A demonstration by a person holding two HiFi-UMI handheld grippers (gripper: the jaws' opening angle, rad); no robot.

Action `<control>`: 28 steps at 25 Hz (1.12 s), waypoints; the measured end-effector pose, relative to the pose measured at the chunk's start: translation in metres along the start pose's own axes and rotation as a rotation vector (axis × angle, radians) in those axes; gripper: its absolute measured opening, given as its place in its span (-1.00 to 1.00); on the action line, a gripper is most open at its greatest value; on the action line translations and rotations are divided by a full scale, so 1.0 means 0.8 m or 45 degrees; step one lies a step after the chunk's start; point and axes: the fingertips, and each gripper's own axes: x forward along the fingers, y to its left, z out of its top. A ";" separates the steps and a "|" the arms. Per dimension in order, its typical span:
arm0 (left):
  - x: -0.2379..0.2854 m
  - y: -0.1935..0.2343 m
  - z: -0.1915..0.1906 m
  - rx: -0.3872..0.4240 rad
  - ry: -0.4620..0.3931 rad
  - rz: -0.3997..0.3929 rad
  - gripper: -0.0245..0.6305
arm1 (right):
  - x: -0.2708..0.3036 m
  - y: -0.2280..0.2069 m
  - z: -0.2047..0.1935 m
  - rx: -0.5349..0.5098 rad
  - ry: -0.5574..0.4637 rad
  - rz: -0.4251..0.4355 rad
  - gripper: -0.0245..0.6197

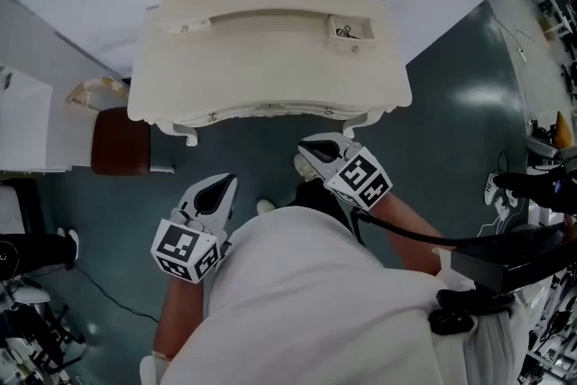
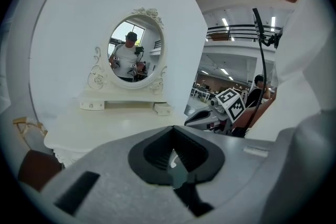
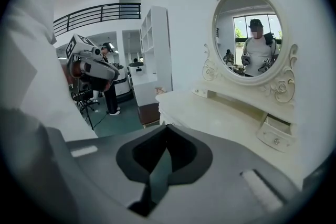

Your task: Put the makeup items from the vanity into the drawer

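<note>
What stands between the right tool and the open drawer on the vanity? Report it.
Nothing visible. The right tool hangs in front of the vanity, short of it; only its bare top lies on the way to the open drawer.

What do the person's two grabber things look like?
The left gripper and right gripper are pale grey shells with black jaw linings. Each carries a cube with black-and-white square markers. A black cable trails from the right one. The shirt is white.
</note>
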 end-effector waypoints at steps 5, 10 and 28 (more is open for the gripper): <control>-0.020 -0.011 -0.014 0.005 -0.008 -0.026 -0.92 | -0.013 0.032 -0.002 0.011 -0.015 -0.029 -0.92; -0.037 -0.016 -0.026 0.015 -0.012 -0.034 -0.92 | -0.018 0.062 -0.001 0.001 -0.025 -0.034 -0.92; -0.066 -0.018 -0.051 0.000 -0.021 -0.004 -0.92 | 0.000 0.111 0.017 -0.098 -0.033 0.037 -0.92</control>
